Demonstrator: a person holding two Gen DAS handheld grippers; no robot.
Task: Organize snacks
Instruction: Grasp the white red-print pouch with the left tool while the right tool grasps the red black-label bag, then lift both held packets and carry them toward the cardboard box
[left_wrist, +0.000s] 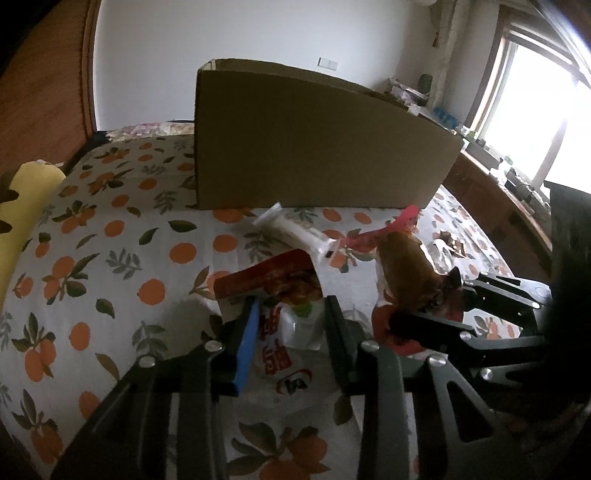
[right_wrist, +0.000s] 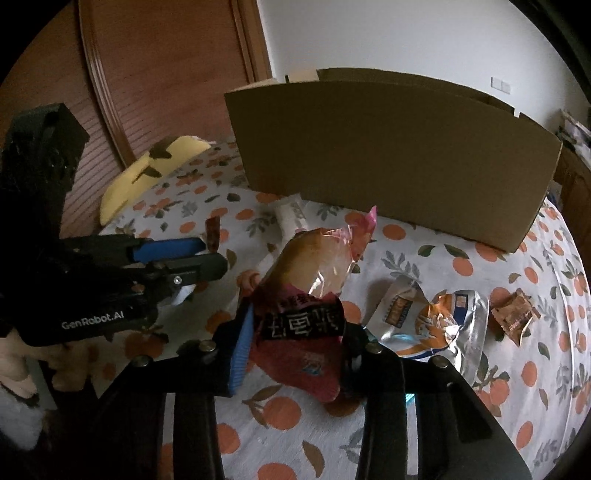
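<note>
On orange-print bedspread (right_wrist: 480, 387), left tool (left_wrist: 290, 317) clamps red-white snack bag (left_wrist: 280, 306), right tool (right_wrist: 295, 332) clamps pink bread packet (right_wrist: 306, 295), "GenRobot.AI" on housing.

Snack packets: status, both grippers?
Left gripper shut on red-white packet. Right gripper shut on pink bread packet. Cardboard box ahead, path clear.

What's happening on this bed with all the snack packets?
A person is tidying snacks with two hand-held grippers. The left gripper is clamped on a red-and-white snack bag; the right gripper grips a pink bread packet. A cardboard box stands behind, and a silver pouch lies loose on the orange-print bedspread.
</note>
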